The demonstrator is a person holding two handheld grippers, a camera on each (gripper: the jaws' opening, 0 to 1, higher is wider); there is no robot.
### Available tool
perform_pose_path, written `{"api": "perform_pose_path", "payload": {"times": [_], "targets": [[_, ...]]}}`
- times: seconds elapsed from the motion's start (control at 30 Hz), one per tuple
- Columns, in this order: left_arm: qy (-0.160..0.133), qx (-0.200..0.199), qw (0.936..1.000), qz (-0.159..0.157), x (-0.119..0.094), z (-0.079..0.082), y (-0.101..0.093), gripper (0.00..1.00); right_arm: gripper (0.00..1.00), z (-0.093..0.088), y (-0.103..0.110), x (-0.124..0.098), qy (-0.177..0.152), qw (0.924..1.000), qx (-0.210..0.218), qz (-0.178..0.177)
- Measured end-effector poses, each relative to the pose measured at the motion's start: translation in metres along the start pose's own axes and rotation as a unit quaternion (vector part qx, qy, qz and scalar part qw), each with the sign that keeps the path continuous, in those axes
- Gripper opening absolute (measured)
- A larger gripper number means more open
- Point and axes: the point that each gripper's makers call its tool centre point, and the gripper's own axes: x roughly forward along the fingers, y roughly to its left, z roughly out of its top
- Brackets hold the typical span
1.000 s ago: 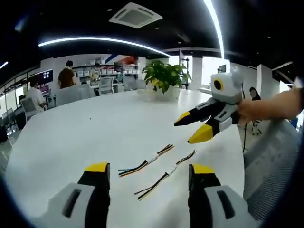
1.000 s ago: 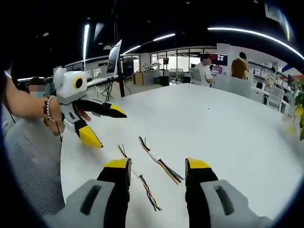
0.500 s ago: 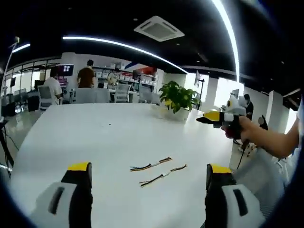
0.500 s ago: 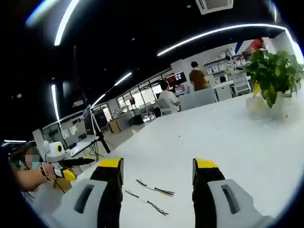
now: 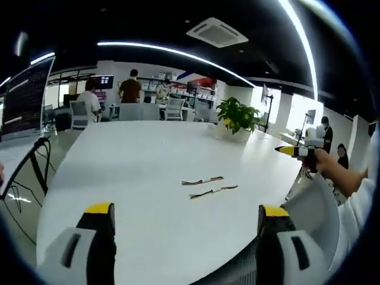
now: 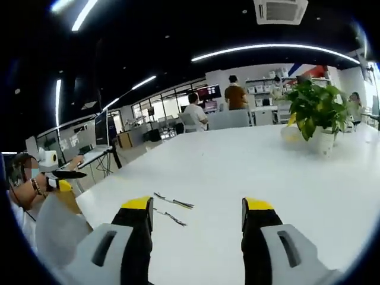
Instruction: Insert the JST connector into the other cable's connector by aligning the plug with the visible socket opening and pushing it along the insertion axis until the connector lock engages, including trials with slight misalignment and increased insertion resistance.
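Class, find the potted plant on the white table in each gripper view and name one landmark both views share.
Left gripper view: the potted plant stands right of centre, at the table's far edge.
Right gripper view: the potted plant stands at upper right, on the table.
Shared landmark: the two cables lying on the white table.

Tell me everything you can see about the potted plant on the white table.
The potted plant has broad, glossy green leaves spreading from a small pale pot. It stands upright near the far edge of the white table, resting directly on the tabletop. In the left gripper view it appears smaller, well beyond the two cables. Nothing else touches it; a pale rounded thing beside the pot is too blurred to name. Pot material cannot be told.
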Motion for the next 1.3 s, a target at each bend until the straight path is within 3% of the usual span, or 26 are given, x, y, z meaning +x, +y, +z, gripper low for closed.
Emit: {"api": "perform_pose_path", "payload": {"times": [0.1,0.23,0.27,0.3,0.47,0.6,0.7,0.8,0.87,1.0,1.13,1.3], "targets": [[0.027,-0.001,0.9996,0.001,-0.005,-0.017,-0.007,0.99,0.57,-0.019,0.007,-0.004,0.037,0.9991,-0.019,-0.003],[0.043,-0.006,0.9990,-0.008,-0.004,-0.035,-0.017,0.99,0.56,-0.038,0.018,-0.001,0.059,0.9976,-0.037,0.007],[0.051,-0.023,0.9984,-0.003,-0.004,-0.039,-0.014,0.98,0.55,-0.052,0.023,0.001,0.085,0.9956,-0.034,0.018],[0.031,-0.072,0.9969,0.002,-0.004,-0.032,-0.010,0.96,0.55,-0.060,0.024,0.002,0.100,0.9942,-0.032,0.021],[0.034,-0.072,0.9968,0.012,0.001,-0.036,-0.005,0.97,0.57,-0.077,0.036,0.011,0.125,0.9899,-0.053,0.038],[0.068,-0.053,0.9961,0.018,0.009,-0.051,-0.005,0.96,0.57,-0.088,0.045,0.015,0.153,0.9829,-0.084,0.056],[0.088,-0.060,0.9943,0.013,0.017,-0.063,-0.006,0.94,0.56,-0.098,0.046,0.014,0.179,0.9756,-0.112,0.060],[0.138,-0.102,0.9853,0.000,0.017,-0.083,-0.010,0.88,0.53,-0.112,0.043,0.011,0.211,0.9704,-0.103,0.056],[0.138,-0.109,0.9844,0.005,0.019,-0.086,-0.007,0.88,0.52,-0.119,0.045,0.009,0.231,0.9663,-0.090,0.070],[0.117,-0.107,0.9873,0.008,0.017,-0.080,-0.007,0.89,0.53,-0.118,0.047,0.010,0.226,0.9674,-0.089,0.073],[0.130,-0.122,0.9840,0.003,0.017,-0.085,-0.010,0.88,0.53,-0.122,0.048,0.008,0.232,0.9667,-0.078,0.075],[0.123,-0.131,0.9837,-0.003,0.017,-0.083,-0.012,0.88,0.53,-0.123,0.050,0.008,0.233,0.9667,-0.072,0.078]]}}
